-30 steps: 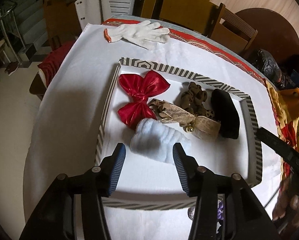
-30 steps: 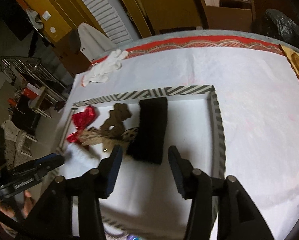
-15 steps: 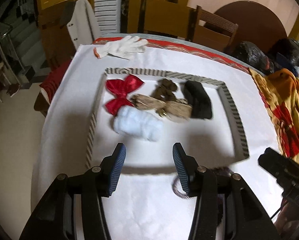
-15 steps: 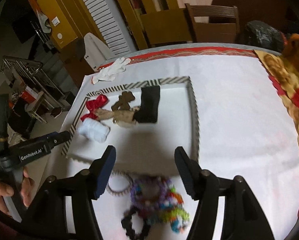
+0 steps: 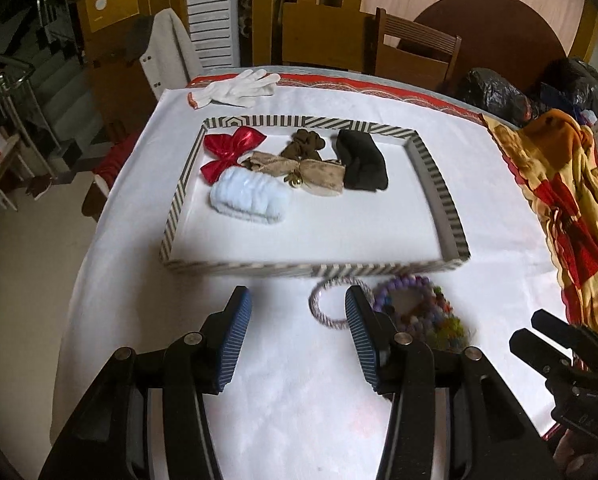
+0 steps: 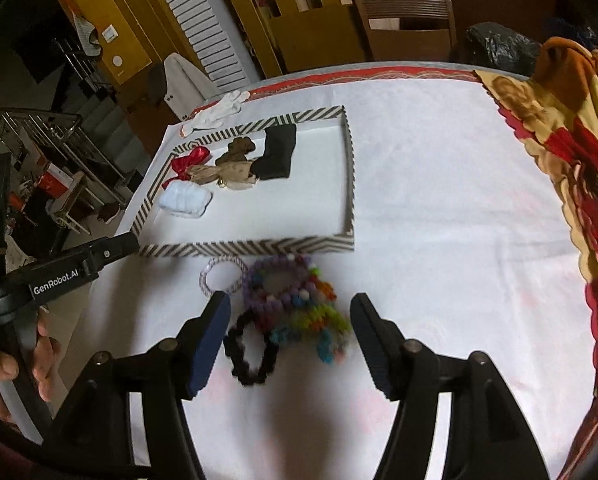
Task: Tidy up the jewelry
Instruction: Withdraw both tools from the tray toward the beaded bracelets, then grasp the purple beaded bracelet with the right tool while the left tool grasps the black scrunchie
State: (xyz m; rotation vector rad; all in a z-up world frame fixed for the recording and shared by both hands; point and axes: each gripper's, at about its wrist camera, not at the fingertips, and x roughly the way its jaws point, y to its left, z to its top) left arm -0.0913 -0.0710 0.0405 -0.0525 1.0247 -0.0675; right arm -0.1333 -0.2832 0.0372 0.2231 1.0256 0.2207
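Both grippers have been drawn back from the tray [image 5: 435, 184], the left gripper [image 5: 297, 338] held wide and empty, the right gripper [image 6: 291, 344] opening with nothing gripped above the bracelets [image 6: 287, 300] heaped just before the tray, so another pick looks due.

Both grippers are way further back from the striped tray [image 5: 439, 184] than a second ago. The left gripper [image 5: 297, 334] no longer has the pale blue scrunchie [image 5: 249, 197] between its jaws; now there's just bare white cloth there, and a striped bangle [image 5: 331, 304] pokes out beside its right pad. The right gripper [image 6: 289, 342] is opening wider, with the bracelet pile [image 6: 295, 304] now sitting loose between its jaws instead of the black pouch [image 6: 277, 152].
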